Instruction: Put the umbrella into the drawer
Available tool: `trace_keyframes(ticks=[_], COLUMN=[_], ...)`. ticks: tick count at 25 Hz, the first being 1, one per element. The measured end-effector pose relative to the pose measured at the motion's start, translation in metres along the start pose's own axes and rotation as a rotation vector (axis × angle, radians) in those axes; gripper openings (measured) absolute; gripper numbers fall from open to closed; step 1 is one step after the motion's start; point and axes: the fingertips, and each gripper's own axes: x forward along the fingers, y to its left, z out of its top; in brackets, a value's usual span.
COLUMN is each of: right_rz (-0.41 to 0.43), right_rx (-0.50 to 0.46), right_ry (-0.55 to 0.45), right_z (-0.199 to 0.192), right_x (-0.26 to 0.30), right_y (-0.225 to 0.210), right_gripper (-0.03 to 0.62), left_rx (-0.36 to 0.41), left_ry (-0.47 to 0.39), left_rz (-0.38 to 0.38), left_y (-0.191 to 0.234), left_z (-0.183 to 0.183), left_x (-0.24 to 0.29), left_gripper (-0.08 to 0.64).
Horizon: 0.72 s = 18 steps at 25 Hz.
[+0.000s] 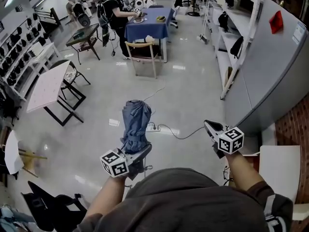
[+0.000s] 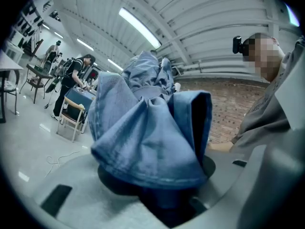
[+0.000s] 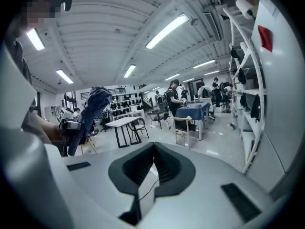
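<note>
— What is gripped by the left gripper (image 1: 138,152)?
— The umbrella (image 1: 136,123) is clamped between its jaws, the blue canopy bunched above them.
— And the right gripper (image 1: 211,126)?
— Its jaws are closed together, with nothing between. Open floor (image 1: 193,91) is seen ahead, crossed by a cable (image 1: 179,137); shelving (image 1: 241,57) bounds the right.
</note>
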Motion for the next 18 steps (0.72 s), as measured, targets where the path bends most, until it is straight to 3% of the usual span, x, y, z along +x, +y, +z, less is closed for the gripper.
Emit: trace_keyframes(ticks=[8, 18], right_rz=[-0.041, -0.181], right_rx=[0.02, 0.101], right_ry=[0.008, -0.023], right_z=[0.009, 0.027], right_x=[0.051, 0.118], right_y=[-0.013, 0.014], right_gripper=[-0.006, -0.006], left_rx=[-0.021, 0.075], left_ry=[0.023, 0.174], left_rz=[-0.013, -0.115], left_y=[0.071, 0.171], left_z=[0.023, 0.059], left_x=[0.011, -0.011], left_gripper=[0.219, 0.219])
